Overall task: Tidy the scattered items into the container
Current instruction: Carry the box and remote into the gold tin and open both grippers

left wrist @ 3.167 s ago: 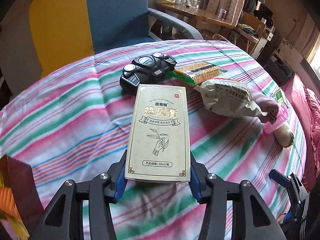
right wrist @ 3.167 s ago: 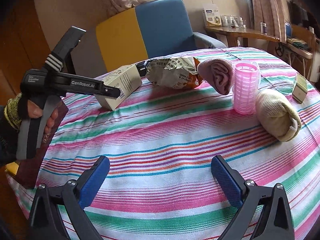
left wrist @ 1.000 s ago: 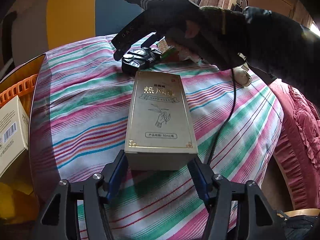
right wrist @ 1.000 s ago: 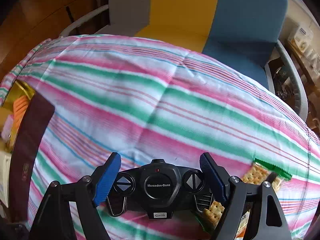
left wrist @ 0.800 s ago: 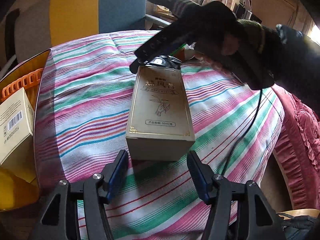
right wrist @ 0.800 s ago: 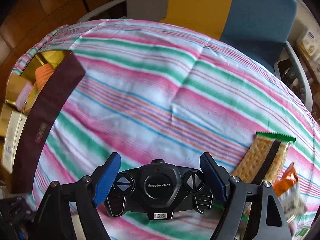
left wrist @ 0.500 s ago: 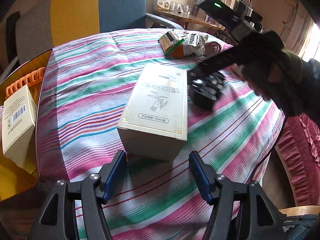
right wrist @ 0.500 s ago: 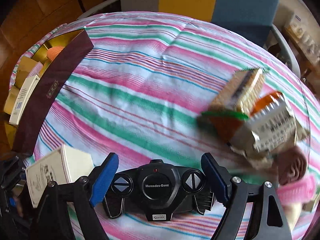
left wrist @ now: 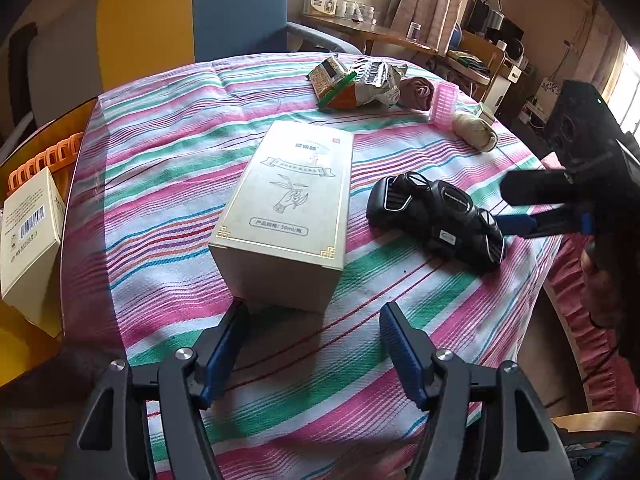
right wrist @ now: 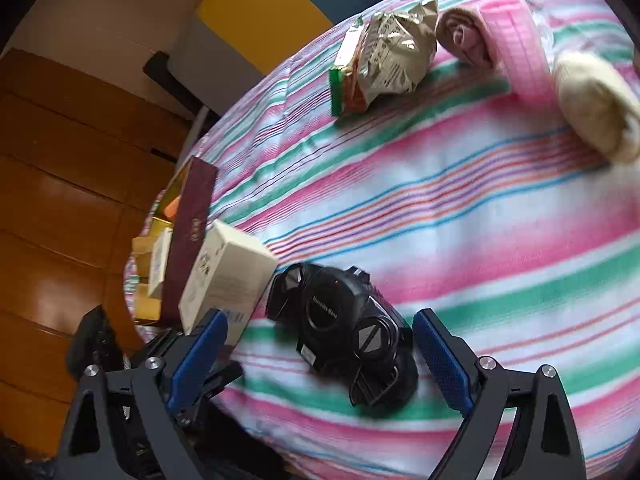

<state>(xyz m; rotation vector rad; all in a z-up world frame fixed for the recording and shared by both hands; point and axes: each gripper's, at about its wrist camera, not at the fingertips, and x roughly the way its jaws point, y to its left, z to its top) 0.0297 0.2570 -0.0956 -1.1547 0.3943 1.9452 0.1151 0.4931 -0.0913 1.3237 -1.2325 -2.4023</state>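
The left tool (left wrist: 312,344) stood partly open over the striped surface (left wrist: 168,184), its jaws having just been opening. The cream carton (left wrist: 286,204) lay flat on the cloth just ahead of the blue pads (left wrist: 224,344), clear of both — nothing was gripped.

The right tool (right wrist: 316,356) stood wide open, its jaws also having just been opening. The black remote controller (right wrist: 348,328) lay on the cloth between the two fingers, tilted to the tool's line. The pads did not press on it. In the left wrist view the controller (left wrist: 436,220) rested just beside the carton, on the carton's right, with one blue fingertip of the right tool (left wrist: 516,224) at its far end.

The container (left wrist: 40,152) — a box with a dark maroon wall and an orange ribbed insert — sat at the left edge of the surface. A white barcode box (left wrist: 28,240) lay inside it.

Well apart from the tools, at the far side of the surface, these items lay close together:
- a cracker pack (left wrist: 328,76) with a green seal
- a crumpled snack bag (left wrist: 376,82)
- a rolled brown cloth (left wrist: 418,92)
- a pink ribbed holder (left wrist: 442,104)
- a cream rolled sock (left wrist: 476,132)

A blue and yellow chair (left wrist: 192,16) stood behind the surface.
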